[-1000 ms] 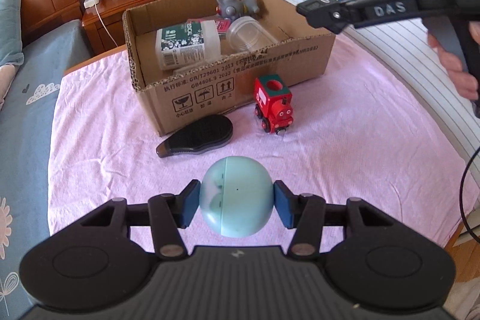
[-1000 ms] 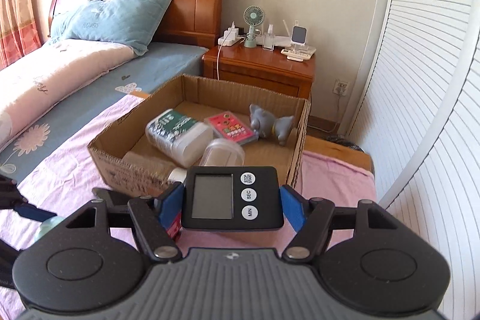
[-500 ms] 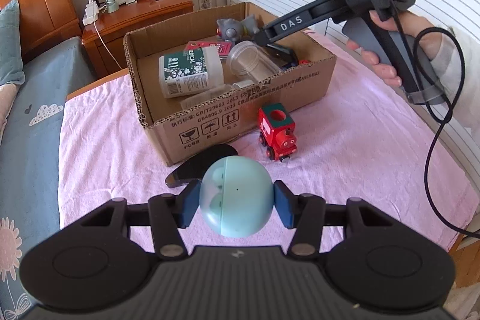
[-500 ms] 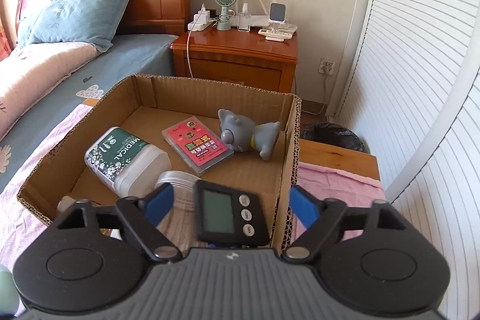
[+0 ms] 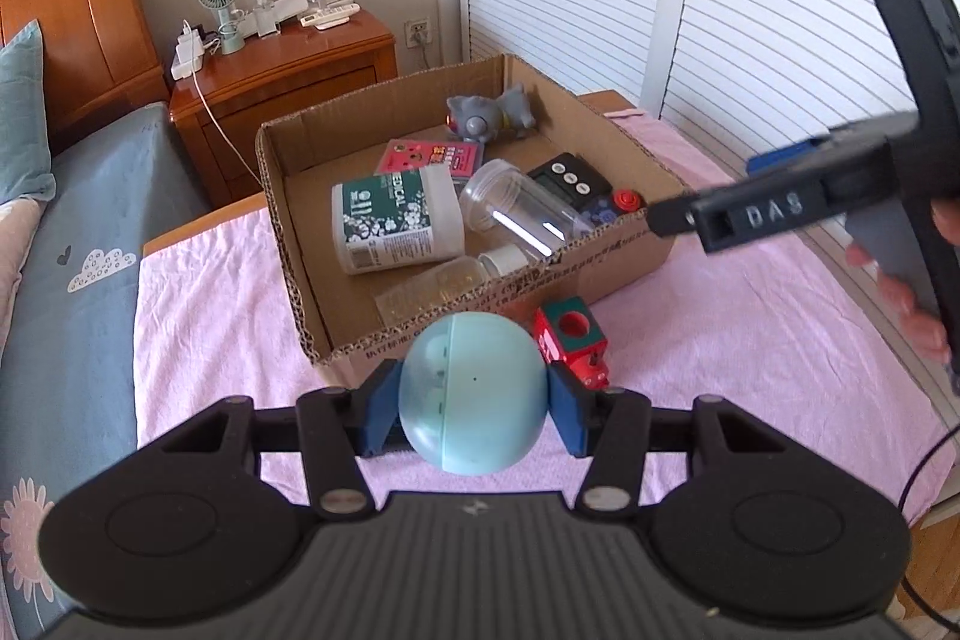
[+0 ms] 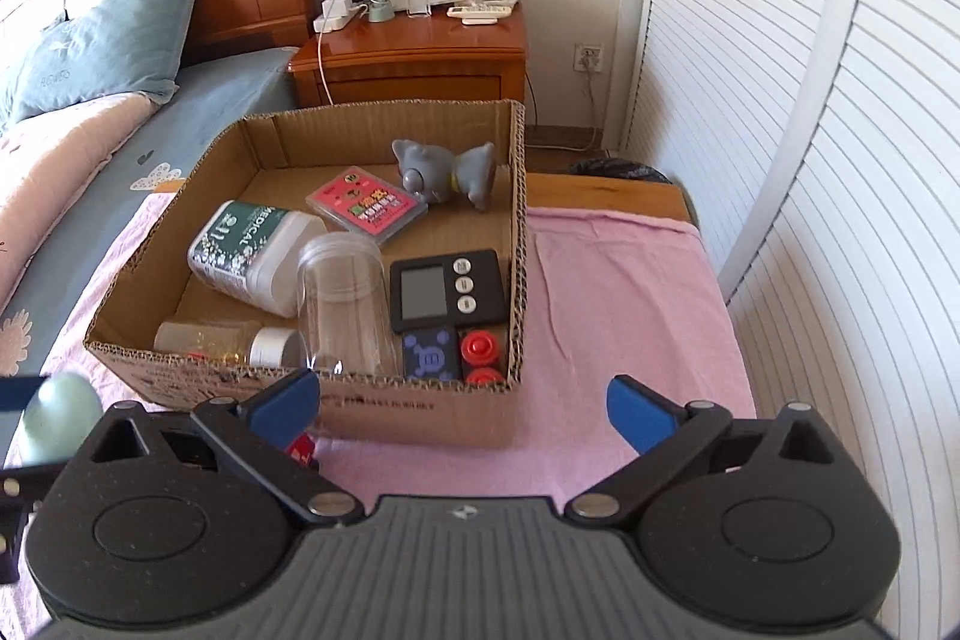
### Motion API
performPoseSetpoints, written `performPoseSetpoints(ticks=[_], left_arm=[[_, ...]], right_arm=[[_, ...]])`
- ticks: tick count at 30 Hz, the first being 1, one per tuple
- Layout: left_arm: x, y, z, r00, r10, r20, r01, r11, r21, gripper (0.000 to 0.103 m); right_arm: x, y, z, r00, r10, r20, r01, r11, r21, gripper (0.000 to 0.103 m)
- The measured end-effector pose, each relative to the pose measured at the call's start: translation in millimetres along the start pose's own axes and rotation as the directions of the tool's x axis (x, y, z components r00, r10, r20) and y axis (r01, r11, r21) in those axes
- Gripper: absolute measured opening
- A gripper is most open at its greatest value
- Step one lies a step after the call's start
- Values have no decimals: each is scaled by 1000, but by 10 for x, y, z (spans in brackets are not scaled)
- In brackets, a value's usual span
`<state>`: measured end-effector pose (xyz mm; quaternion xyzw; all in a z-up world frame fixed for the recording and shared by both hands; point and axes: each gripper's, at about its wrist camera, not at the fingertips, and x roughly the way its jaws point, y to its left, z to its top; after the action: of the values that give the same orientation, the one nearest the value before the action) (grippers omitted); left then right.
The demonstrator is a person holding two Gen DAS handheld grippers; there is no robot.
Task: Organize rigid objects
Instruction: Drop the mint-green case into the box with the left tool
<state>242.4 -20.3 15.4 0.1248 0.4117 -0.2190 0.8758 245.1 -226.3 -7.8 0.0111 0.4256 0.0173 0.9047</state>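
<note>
Left gripper (image 5: 473,403) fingers clamped on blue egg (image 5: 473,394), held over pink cloth just before box (image 5: 600,274). Right gripper (image 6: 462,403) fingers spread wide, holding nothing, level, near box's front wall. Timer (image 6: 447,292) lies flat inside box beside clear jar (image 6: 345,301). Left view alone shows red train (image 5: 570,343) outside box, partly behind egg.

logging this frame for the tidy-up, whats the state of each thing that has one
left tool: shut on the blue ball
right tool: open, holding nothing
timer: lying face up in the cardboard box
clear jar: on its side, no lid visible
medical bottle: on its side
red toy train: outside the box, on the pink cloth
</note>
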Motion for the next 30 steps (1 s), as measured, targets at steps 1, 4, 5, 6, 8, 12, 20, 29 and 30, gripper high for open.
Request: performPoseSetpoints(ticks=[1,4,5,6,8,12,20,29,30], left_arm=[[9,9,49,1000,5,0,-5,1000,1,52],[73,47,227,1000,17,-3,-17,1000,1,52],[108,64,297,1000,20,-7,-20,1000,1,52],[147,85,364,1000,21,-11,-21,1000,0,52],[255,153,518,999,37,-19,-38,999,-14,52],[526,262,812,996,79,-41,-80,997,-18,52],[1158,564,1184,985,127,-115,-139,985,-102,52],[1140,653,1224,988,152,-31,-155,975,-161,97],[1090,650,1230,988,150,-26,-152,976,-156,97]], right_arm=[[-27,10,-41,1000,-10,-4,10,1000,4,103],[-99,63,-178,999,-32,-15,32,999,2,103],[-121,79,-213,999,-33,-15,33,999,1,103],[-141,86,-242,1000,-28,-13,28,1000,7,103],[-172,82,-291,1000,-6,-17,7,999,32,103],[-225,76,-347,999,33,-10,-32,998,51,103],[-290,24,-350,998,55,13,-55,996,74,103],[-270,-38,-368,998,65,11,-66,992,106,103],[-273,-36,-369,998,68,10,-69,992,106,103]])
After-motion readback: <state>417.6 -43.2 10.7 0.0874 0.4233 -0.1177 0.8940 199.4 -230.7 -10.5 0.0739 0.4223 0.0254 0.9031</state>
